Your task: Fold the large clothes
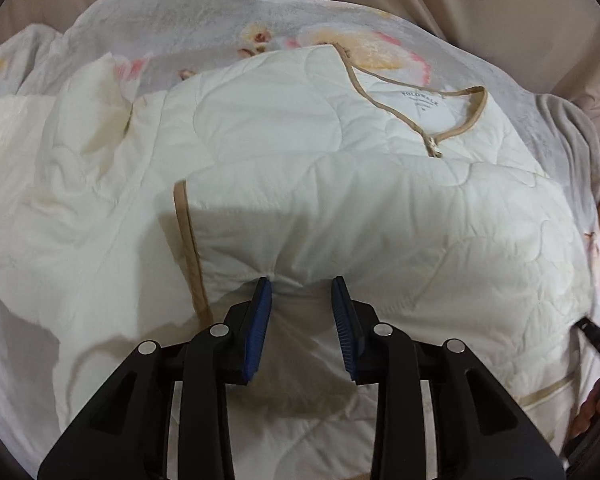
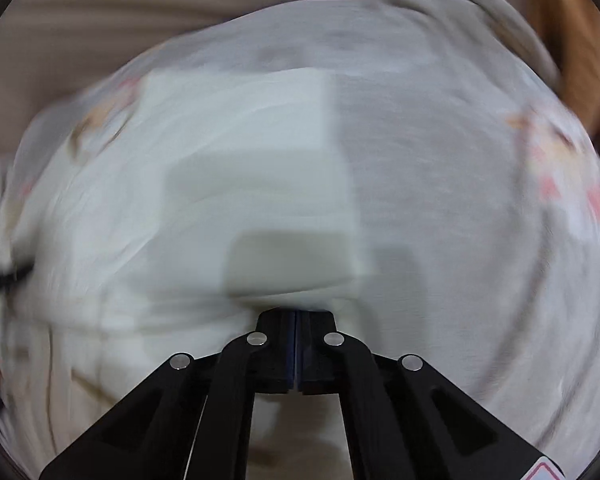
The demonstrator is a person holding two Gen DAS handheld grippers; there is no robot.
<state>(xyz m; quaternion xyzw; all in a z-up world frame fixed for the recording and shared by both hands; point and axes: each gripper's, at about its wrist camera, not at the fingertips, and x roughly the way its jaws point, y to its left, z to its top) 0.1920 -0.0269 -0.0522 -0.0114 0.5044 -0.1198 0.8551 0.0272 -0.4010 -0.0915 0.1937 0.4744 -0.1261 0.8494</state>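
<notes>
A cream quilted jacket (image 1: 340, 208) with tan trim lies spread on a floral sheet (image 1: 204, 36). Its neckline and label face up at the far right. A folded-over part with a tan edge lies toward me. My left gripper (image 1: 302, 285) is open, its blue pads (image 1: 260, 320) on either side of a bunched fold of the jacket. In the blurred right wrist view my right gripper (image 2: 296, 314) is shut, its tips at the edge of the cream jacket (image 2: 228, 184). Whether cloth is pinched between them is hidden.
The sheet (image 2: 440, 200) covers a raised surface with beige fabric (image 1: 480, 4) behind it. The other gripper's black tip (image 1: 596, 340) and a hand show at the right edge of the left wrist view. Something orange-brown (image 2: 580, 52) is at the far right.
</notes>
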